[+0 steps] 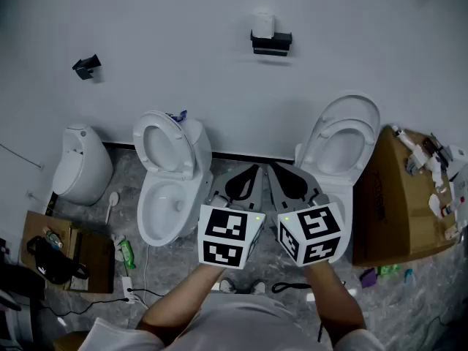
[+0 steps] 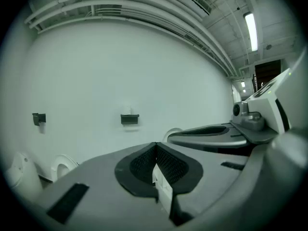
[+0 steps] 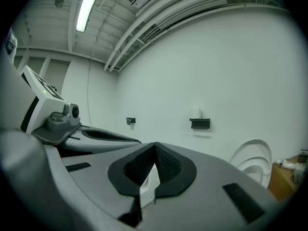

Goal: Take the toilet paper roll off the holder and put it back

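Observation:
A white toilet paper roll [image 1: 263, 24] sits on top of a black holder [image 1: 270, 43] high on the pale wall. The left gripper view shows the roll [image 2: 126, 110] and holder [image 2: 129, 119] small and far off, as does the right gripper view with roll [image 3: 198, 113] and holder [image 3: 199, 123]. My left gripper [image 1: 254, 171] and right gripper [image 1: 274, 170] are held side by side well short of the wall. The left gripper [image 2: 155, 146] and the right gripper [image 3: 155, 146] are both shut, with nothing between the jaws.
Two white toilets [image 1: 170, 178] [image 1: 341, 141] with raised lids stand against the wall below the holder. A white fixture [image 1: 82, 164] is at the left, and a small black bracket [image 1: 86, 66] hangs above it. A cardboard box [image 1: 404, 199] stands at the right. Clutter lies on the floor.

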`<act>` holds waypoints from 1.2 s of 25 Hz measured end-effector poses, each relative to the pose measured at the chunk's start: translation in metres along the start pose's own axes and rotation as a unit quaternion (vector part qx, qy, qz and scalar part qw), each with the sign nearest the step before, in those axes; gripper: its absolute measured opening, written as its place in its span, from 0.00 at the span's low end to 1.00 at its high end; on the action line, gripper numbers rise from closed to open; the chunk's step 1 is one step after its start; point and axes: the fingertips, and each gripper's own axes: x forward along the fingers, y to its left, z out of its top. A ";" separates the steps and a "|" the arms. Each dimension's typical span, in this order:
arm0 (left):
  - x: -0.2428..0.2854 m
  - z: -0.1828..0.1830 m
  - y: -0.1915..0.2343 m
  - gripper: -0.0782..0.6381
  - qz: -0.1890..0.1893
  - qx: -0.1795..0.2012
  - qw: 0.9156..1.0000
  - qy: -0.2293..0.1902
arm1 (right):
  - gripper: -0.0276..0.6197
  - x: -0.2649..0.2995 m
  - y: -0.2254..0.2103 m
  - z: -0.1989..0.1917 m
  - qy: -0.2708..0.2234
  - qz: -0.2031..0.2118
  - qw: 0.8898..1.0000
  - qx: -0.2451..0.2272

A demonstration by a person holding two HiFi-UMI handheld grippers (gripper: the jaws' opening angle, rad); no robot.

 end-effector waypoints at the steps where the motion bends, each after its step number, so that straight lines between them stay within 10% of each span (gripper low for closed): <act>1: 0.000 -0.001 -0.001 0.12 0.000 0.000 1.000 0.000 | 0.05 -0.001 -0.001 -0.001 -0.001 0.000 1.000 0.002; 30: 0.072 -0.006 0.022 0.12 -0.016 -0.005 1.000 0.014 | 0.05 0.049 -0.051 -0.014 0.018 -0.011 1.000 0.009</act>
